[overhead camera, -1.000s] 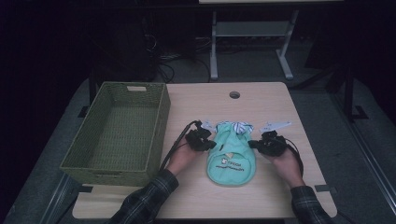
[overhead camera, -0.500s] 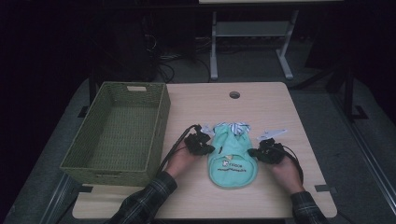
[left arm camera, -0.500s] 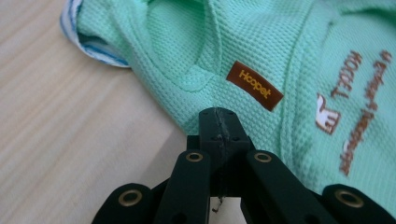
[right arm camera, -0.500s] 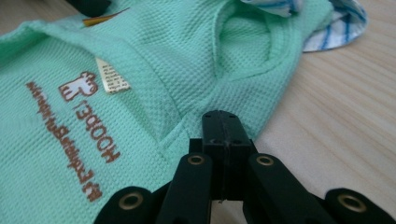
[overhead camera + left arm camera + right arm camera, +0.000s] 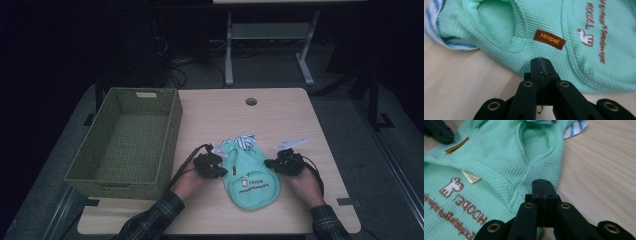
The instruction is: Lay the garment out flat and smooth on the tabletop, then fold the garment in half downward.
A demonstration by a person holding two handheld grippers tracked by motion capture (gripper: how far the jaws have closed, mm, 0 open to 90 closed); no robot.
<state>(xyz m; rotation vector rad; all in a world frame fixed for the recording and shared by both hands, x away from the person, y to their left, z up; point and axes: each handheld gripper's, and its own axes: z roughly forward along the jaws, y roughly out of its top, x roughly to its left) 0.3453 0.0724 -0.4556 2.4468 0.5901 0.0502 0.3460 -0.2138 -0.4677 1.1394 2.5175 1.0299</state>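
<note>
The wooden table [image 5: 280, 112] is the biggest thing here. It has a small round hole [image 5: 251, 101] near its far edge. On the left side of the table sits a big green woven basket [image 5: 172, 132].

Just to the right of the basket, near the front of the table, lies a little mint-green pet shirt [image 5: 250, 182]. It lies flat. It has brown writing and a small brown animal picture [image 5: 585, 37] on it. A brown label [image 5: 549, 39] on it says "Hoopet". At the far end of the shirt, some blue and white striped cloth [image 5: 243, 141] peeks out.

The person's two hands come in from the front, in checked sleeves [image 5: 155, 220]. Each hand holds a black claw.

The left claw [image 5: 221, 170] is at the left edge of the shirt. In the left gripper view its two jaws are shut tight together, with the tips right at the shirt's edge. They look pinched on the edge of the green cloth.

The right claw [image 5: 270, 163] is at the right edge of the shirt. In the right gripper view its jaws are shut tight too, and their tips look pinched on the shirt's side edge, next to the bare wood.

So the shirt lies between the two claws, one on each side.
</note>
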